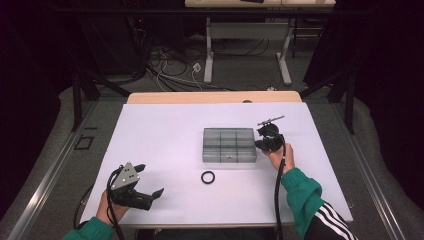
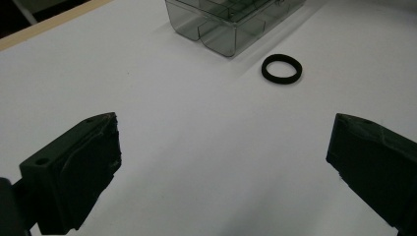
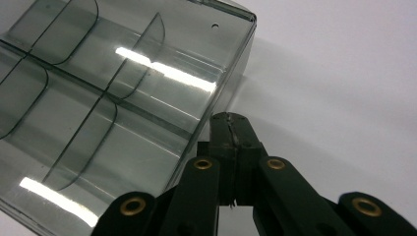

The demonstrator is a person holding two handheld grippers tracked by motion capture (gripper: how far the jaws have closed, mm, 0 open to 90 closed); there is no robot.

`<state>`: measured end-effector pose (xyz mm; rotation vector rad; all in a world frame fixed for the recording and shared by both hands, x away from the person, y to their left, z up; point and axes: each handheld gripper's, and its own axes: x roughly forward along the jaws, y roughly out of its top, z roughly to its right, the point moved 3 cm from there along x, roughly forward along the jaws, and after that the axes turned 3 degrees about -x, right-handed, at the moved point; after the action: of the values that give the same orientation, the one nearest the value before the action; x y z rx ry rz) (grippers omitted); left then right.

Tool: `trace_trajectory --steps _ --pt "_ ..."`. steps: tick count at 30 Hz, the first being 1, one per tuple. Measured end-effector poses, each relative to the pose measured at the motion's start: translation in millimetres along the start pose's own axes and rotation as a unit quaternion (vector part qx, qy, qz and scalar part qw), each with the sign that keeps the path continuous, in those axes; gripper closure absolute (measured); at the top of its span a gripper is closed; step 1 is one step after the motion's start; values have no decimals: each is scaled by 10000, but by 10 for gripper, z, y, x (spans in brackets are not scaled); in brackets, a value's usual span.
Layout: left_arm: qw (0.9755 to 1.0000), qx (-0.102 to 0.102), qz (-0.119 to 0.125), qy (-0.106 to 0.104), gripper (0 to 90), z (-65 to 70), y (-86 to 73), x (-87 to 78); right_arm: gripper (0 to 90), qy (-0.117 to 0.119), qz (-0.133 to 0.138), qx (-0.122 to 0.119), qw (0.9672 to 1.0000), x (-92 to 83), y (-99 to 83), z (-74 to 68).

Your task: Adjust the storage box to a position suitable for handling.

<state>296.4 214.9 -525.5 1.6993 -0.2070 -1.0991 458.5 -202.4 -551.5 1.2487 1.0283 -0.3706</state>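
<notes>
At the right wall of the clear box (image 1: 229, 145), the right tool (image 3: 230, 120) is pressed together, empty, hand reaching forward; lower left, the left tool (image 1: 150, 181) gapes.

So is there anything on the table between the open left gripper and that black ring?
Nothing visible. Between the left gripper and the black ring lies bare white table; the clear compartment box sits beyond the ring.
</notes>
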Motion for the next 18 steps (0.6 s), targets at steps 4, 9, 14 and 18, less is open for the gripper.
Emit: trace_trajectory --steps 4,9,14,18 --pt "10000 -7 12 0 0 0 -1 -1 900 23 37 -63 10000 17 17 -38" --pt "10000 -12 9 -2 0 1 -1 0 900 69 40 -42 10000 32 37 -89" --pt "10000 -47 2 -6 0 4 -3 1 900 97 33 -141 9998 51 55 -111" --pt "10000 -37 16 4 0 3 -3 0 900 89 36 -132 9999 63 70 -145"
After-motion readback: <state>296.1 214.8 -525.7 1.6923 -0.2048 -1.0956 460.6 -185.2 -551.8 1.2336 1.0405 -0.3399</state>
